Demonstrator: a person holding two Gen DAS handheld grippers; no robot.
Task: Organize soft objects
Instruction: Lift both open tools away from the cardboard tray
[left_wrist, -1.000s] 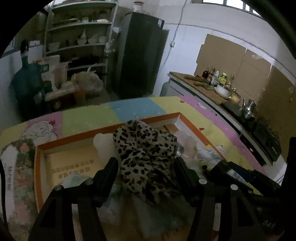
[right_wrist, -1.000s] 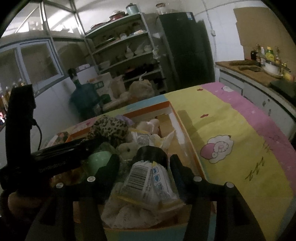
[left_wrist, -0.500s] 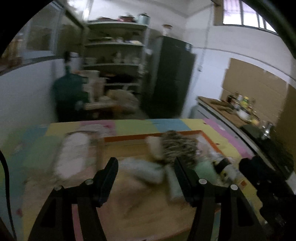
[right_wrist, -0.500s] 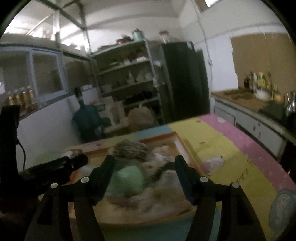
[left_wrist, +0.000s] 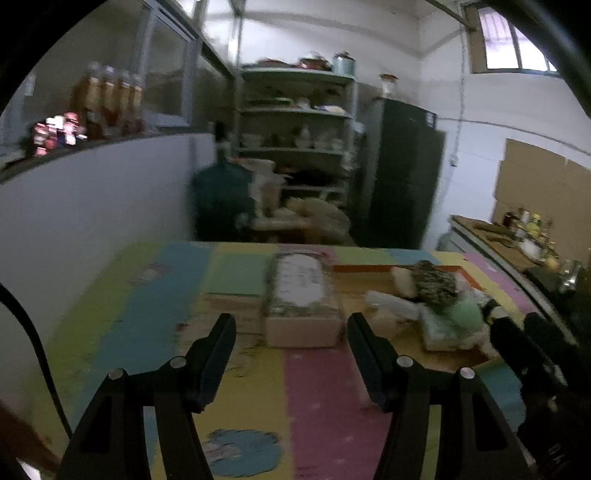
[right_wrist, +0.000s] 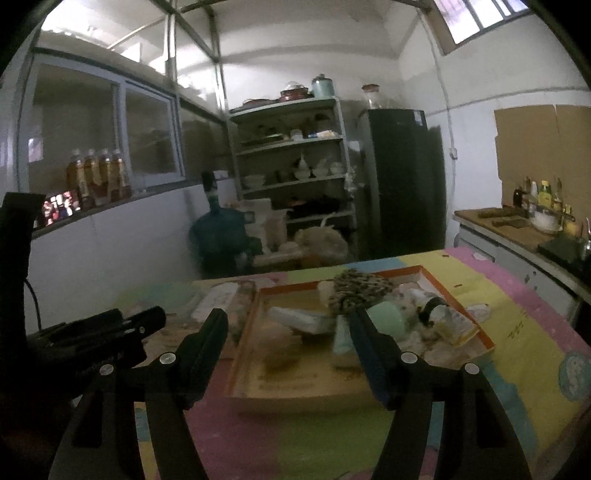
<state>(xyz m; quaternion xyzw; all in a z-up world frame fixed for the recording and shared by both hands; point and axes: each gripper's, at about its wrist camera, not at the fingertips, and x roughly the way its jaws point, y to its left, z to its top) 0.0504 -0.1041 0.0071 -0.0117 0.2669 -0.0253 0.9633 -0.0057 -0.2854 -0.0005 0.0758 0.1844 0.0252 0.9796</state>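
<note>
Kitchen tabletop (right_wrist: 524, 332): your right hand-held gripper (right_wrist: 288, 332), jaws wide and empty, faces the tray (right_wrist: 458, 295) of soft things at frame centre; your left hand-held gripper (left_wrist: 291, 334), also wide, sees it right.

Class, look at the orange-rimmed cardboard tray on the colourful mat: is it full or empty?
Partly full. The orange-rimmed cardboard tray holds a leopard-print cloth, a pale green soft item and other blurred items at its far end; its near floor is mostly bare.
</note>
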